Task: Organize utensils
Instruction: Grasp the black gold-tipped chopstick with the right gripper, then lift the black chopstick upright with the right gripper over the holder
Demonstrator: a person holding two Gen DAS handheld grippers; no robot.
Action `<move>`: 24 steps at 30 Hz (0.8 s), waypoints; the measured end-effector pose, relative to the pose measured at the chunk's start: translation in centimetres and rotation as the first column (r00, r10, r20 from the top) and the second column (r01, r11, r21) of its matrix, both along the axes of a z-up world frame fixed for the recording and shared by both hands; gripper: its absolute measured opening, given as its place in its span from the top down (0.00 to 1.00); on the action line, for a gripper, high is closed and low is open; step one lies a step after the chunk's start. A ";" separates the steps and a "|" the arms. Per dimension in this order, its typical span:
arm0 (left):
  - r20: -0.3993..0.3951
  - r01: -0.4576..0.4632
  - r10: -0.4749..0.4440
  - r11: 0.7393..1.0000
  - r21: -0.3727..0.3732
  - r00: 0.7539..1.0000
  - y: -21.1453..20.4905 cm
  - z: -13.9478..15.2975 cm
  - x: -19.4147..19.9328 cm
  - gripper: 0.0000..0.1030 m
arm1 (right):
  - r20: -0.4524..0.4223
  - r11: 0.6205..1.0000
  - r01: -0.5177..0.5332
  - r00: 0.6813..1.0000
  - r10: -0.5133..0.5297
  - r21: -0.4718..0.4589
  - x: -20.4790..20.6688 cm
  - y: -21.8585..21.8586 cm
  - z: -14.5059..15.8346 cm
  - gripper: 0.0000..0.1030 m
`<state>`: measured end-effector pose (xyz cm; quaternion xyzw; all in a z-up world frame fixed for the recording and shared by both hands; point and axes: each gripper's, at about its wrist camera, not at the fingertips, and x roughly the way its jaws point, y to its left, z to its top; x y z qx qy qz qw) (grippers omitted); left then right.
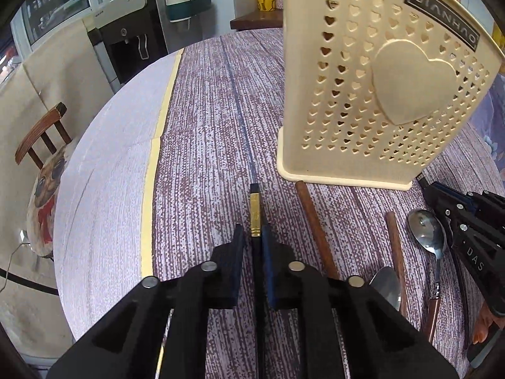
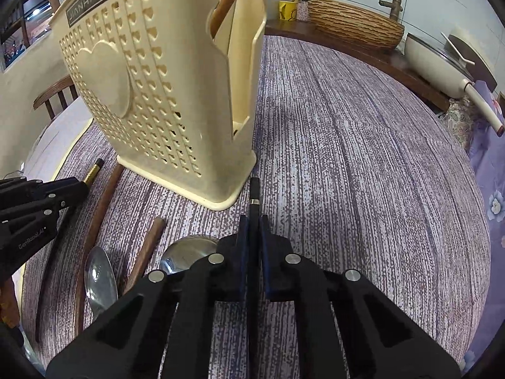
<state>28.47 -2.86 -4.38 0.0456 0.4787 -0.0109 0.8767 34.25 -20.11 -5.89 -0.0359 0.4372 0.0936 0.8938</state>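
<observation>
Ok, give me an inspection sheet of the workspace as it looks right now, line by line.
Surface: round table under a purple streaked cloth.
Job's things: cream utensil holder upright, with heart-shaped holes; two black chopsticks, one with a gold band, one with a thin metal ring; two brown wooden chopsticks lying flat; two metal spoons lying flat.
Clutter: nothing seen.
Grippers: left tongs shut on the gold-banded chopstick; right tongs shut on the other black chopstick.
Cables: a thin cable on the floor by the chair.
Surroundings: wooden chair, water dispenser, woven basket, yellow mug.
</observation>
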 end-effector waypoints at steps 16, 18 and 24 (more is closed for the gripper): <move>0.066 -0.008 0.013 0.996 -0.086 0.998 0.7 2.3 -1.7 0.92 | 0.014 0.971 0.016 1.000 -0.020 0.240 -1.8 -4.6 2.9 0.92; 0.093 0.002 0.007 0.995 -0.097 0.996 0.8 3.4 -2.3 0.92 | 0.031 0.965 0.017 0.999 -0.025 0.262 -2.3 -5.1 3.7 0.92; 0.191 0.035 -0.009 0.990 -0.134 0.982 1.0 7.1 -4.4 0.92 | 0.099 0.950 0.014 0.994 -0.047 0.313 -4.3 -6.7 7.1 0.92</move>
